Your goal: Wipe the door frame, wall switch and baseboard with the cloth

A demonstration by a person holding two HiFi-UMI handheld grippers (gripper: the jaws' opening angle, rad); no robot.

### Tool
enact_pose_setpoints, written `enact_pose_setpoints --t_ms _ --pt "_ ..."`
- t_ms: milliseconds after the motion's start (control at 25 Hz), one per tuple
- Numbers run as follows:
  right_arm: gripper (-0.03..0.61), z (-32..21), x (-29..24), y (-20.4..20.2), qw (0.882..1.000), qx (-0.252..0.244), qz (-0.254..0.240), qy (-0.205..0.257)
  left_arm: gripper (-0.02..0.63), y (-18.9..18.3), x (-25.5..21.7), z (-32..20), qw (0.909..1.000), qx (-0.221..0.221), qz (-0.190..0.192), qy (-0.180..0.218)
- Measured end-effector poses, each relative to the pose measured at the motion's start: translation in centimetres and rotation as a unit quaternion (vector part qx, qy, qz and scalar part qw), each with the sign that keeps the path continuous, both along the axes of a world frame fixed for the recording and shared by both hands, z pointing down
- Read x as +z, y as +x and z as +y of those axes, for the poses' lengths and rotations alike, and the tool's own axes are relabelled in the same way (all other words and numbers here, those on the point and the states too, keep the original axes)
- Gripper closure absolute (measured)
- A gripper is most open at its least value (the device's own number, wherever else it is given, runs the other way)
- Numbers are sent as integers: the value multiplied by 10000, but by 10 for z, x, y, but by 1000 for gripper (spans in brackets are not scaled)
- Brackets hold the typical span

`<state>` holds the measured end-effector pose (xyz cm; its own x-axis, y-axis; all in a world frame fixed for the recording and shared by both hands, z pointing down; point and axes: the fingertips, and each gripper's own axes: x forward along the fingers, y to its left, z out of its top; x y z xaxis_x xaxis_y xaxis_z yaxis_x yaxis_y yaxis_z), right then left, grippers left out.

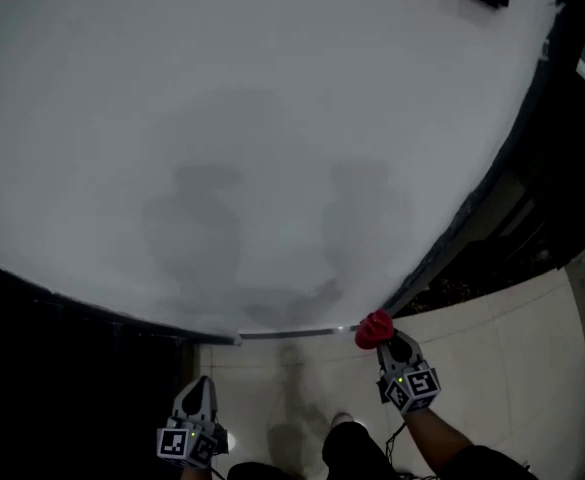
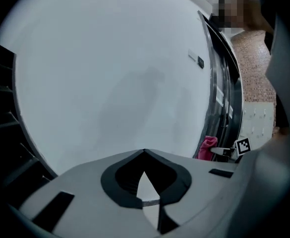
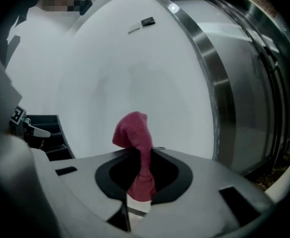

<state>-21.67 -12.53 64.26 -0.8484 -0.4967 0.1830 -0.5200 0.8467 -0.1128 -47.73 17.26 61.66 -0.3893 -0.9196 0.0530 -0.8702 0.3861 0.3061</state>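
Down at the wall's foot: the red cloth (image 1: 374,329) sits bunched at the corner where the metal baseboard strip (image 1: 292,334) meets the dark door frame (image 1: 472,213). Whether it actually touches either I cannot tell.
Right gripper (image 1: 384,344): jaws closed on the cloth, with a wad standing out ahead of the tips and a tail hanging down between them.
Left gripper (image 1: 196,400): jaws drawn together on nothing, held low and well apart from the cloth, off to its left.
Relation that matters: the baseboard's long axis runs leftward from the cloth along the foot of the white wall (image 1: 272,118), while the door frame climbs up and to the right from the same corner. The right gripper is the nearer one to both.
Wall switch (image 3: 147,21): high on the wall, well apart from the cloth (a small dark plate, too small to read in detail).
Hard to make out: the scene is dim. The baseboard's left end vanishes into a black area, and the frame's lower edge blurs into shadow near the floor tiles (image 1: 492,368).
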Motion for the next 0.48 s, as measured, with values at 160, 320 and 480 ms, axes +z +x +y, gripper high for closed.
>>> enact_pose_setpoints --t_ms 160,320,480 --pt "525 17 -139 28 9996 54 -286 -56 614 36 -141 7 9997 68 143 194" --pt "526 26 -250 27 9968 -202 -776 -48 614 51 -252 4 9988 -68 -135 466" --pt "528 23 -305 41 9935 -258 -1108 39 614 70 -309 -2 9967 -225 -119 770"
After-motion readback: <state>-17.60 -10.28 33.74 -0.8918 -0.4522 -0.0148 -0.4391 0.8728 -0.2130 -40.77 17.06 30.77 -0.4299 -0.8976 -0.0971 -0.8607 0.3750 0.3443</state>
